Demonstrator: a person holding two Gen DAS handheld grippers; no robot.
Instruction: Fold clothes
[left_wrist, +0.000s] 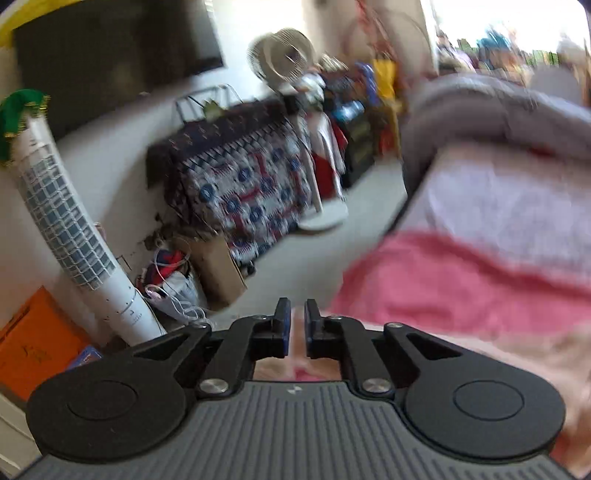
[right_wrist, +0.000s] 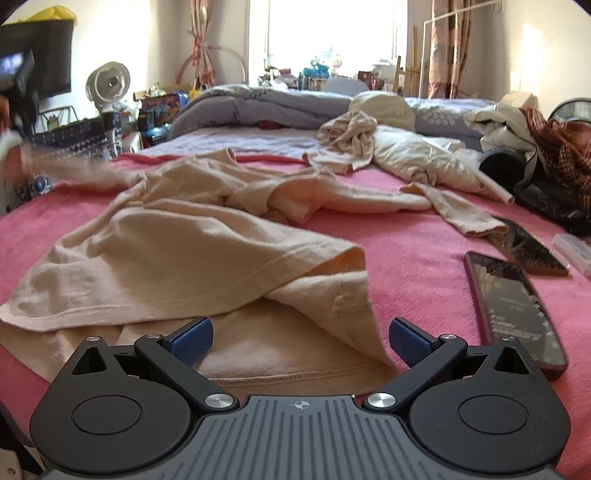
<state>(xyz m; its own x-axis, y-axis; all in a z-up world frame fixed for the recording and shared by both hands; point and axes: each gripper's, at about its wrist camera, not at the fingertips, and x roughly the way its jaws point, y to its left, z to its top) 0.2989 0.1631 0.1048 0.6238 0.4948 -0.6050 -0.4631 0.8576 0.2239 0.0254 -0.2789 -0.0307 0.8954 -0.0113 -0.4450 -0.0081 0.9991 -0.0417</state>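
A cream long-sleeved shirt (right_wrist: 177, 236) lies crumpled on the pink blanket (right_wrist: 413, 251) of a bed. My right gripper (right_wrist: 301, 338) is open, low over the shirt's near hem, with a fold of cloth between its blue pads. My left gripper (left_wrist: 297, 321) is shut on a strip of the cream shirt (left_wrist: 297, 350), which shows between and below its fingers. That view is blurred and looks off the bed's left edge. In the right wrist view, a stretched sleeve (right_wrist: 74, 170) runs to the far left.
A phone (right_wrist: 517, 306) and a dark flat item (right_wrist: 532, 247) lie on the blanket at right. More cream clothes (right_wrist: 388, 151), a grey duvet (right_wrist: 258, 107) and a clothes pile (right_wrist: 535, 147) lie farther back. A tower fan (left_wrist: 74, 236), a draped cabinet (left_wrist: 240, 177) and boxes stand left of the bed.
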